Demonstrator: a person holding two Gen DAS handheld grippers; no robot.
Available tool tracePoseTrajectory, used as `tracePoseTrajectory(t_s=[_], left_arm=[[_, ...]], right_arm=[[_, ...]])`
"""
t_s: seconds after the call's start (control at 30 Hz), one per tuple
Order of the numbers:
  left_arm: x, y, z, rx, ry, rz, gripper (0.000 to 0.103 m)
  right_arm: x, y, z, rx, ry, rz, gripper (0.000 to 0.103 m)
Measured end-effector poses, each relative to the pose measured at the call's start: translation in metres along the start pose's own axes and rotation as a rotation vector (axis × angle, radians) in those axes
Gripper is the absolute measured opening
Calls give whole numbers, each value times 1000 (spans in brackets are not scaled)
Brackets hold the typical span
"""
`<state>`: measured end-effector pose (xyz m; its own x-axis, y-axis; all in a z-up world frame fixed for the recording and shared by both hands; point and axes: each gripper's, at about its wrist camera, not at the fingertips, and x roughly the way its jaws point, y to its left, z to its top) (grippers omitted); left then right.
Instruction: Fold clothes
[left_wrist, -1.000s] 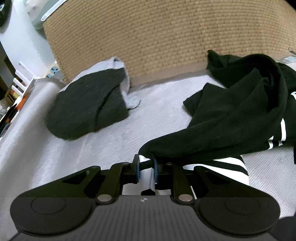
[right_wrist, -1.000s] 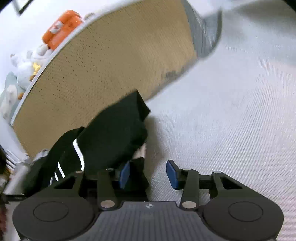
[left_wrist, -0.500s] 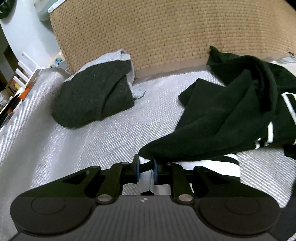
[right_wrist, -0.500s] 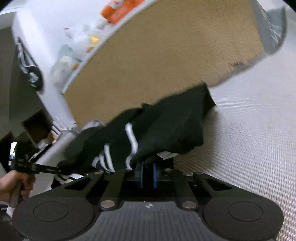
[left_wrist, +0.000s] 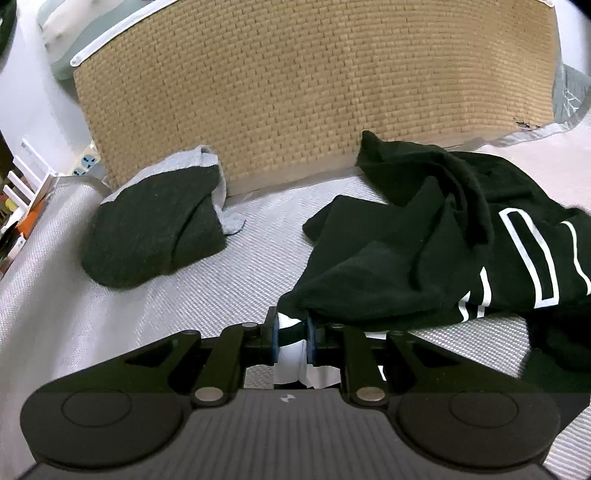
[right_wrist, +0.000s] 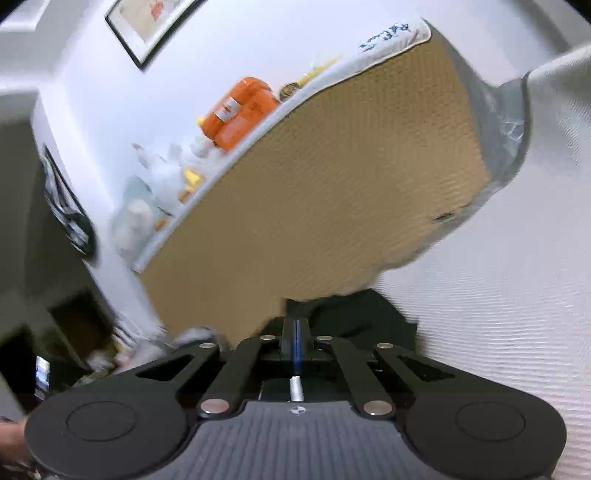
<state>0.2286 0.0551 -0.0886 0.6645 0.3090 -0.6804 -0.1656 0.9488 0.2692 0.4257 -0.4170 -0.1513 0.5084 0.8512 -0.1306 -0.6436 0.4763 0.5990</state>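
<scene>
Left wrist view: the left tongs (left_wrist: 292, 332) are clamped on a white-lined edge of the crumpled black garment with white stripes (left_wrist: 424, 254), spread to the right on the pale woven bed (left_wrist: 110, 332). A dark grey bundle with a pale edge (left_wrist: 155, 232) sits far left, loosely folded.

Right wrist view: the right tongs (right_wrist: 295, 338) are pressed together; whether they pinch the black cloth just beyond, I cannot tell. Folding looks barely begun.

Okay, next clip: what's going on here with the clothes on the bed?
A person is working on a black garment with white stripes using a hand-held gripper in each hand. The left hand-held gripper is clamped on a white-and-black edge of it. The right hand-held gripper is fully shut, with black fabric just beyond its tips; whether it grips that fabric is unclear. The garment is crumpled, not folded. A dark grey garment lies bunched by the woven headboard.
</scene>
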Motion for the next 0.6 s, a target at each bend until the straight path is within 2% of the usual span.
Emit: tracePoseTrajectory(t_s=[0.17,0.23,0.3,0.43,0.6], left_arm=[[0,-4,-2,-9,6,-21,17],[-1,-7,-4,15,14,-28,18],[0,-12,-6,50,18,-40,20],[-3,-26,-4,109,19,-123,23],[3,-56,7,162,3,-145,28]], right_arm=[[15,-17,-9,68,27,-125,7],[19,-21,-12,103,40,-116,14],[23,-23,-15,115,61,-114,16],[28,-14,-22,47,108,-124,17],[40,4,-32,-93,165,-139,17]])
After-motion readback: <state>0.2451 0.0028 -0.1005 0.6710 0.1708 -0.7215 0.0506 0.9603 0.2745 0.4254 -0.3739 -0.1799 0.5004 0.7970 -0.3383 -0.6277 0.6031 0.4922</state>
